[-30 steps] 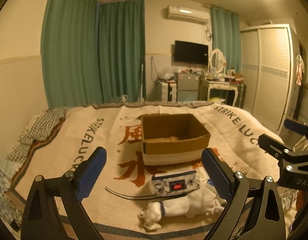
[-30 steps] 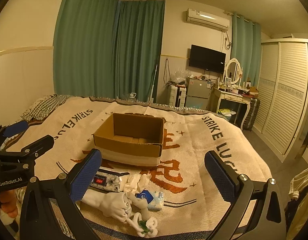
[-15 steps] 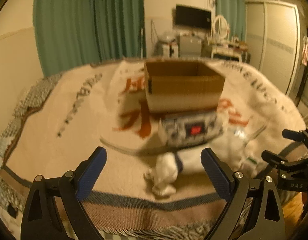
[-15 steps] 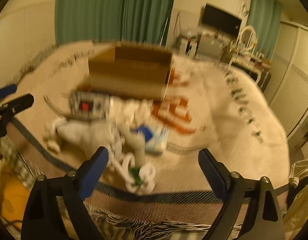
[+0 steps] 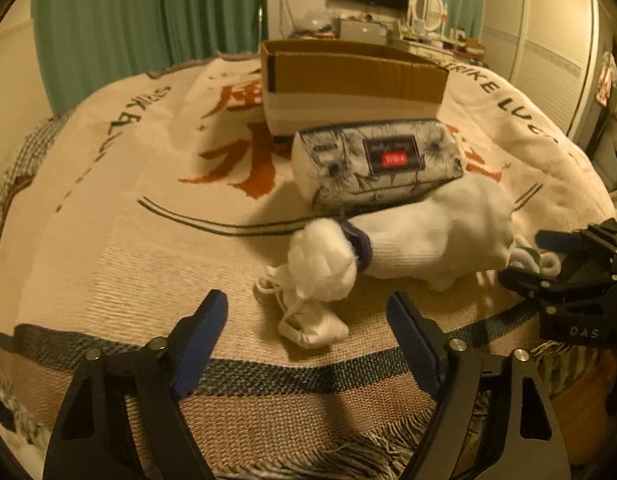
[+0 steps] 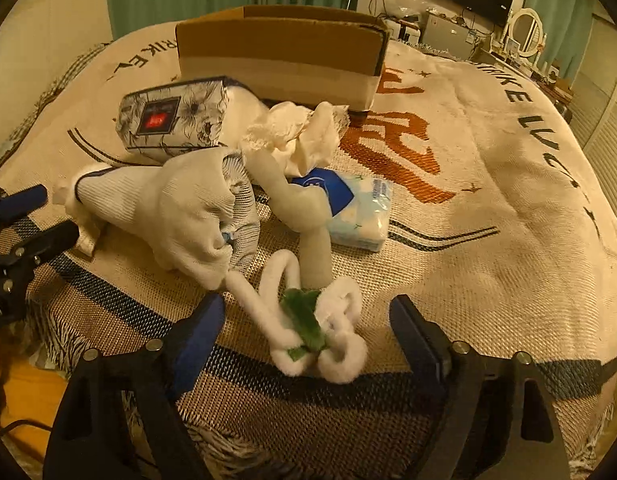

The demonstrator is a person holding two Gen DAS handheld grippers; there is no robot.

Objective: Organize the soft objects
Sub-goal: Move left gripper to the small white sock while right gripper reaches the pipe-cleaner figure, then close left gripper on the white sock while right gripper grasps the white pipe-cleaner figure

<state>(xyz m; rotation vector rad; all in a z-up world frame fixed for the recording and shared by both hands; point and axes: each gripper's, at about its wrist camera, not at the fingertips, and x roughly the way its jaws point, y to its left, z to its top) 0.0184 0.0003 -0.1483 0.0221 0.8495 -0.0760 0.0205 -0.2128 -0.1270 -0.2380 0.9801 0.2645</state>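
Left gripper point(image 5: 308, 316) jaws spread wide, empty, low over the blanket's near edge; white cotton ball point(image 5: 322, 262) and crumpled white drawstring pouch point(image 5: 308, 320) lie between its blue pads. Right gripper point(image 6: 304, 320) also spread, empty, with the white fuzzy cord with green leaf point(image 6: 308, 320) between its fingers. Stuffed white knit glove point(image 6: 168, 208) touches the floral-print fabric pouch point(image 6: 176, 120). Blue tissue pack point(image 6: 352, 208) sits just beside them. Open brown cardboard box point(image 6: 280, 48) stands behind on the cream woven blanket point(image 6: 488, 200).
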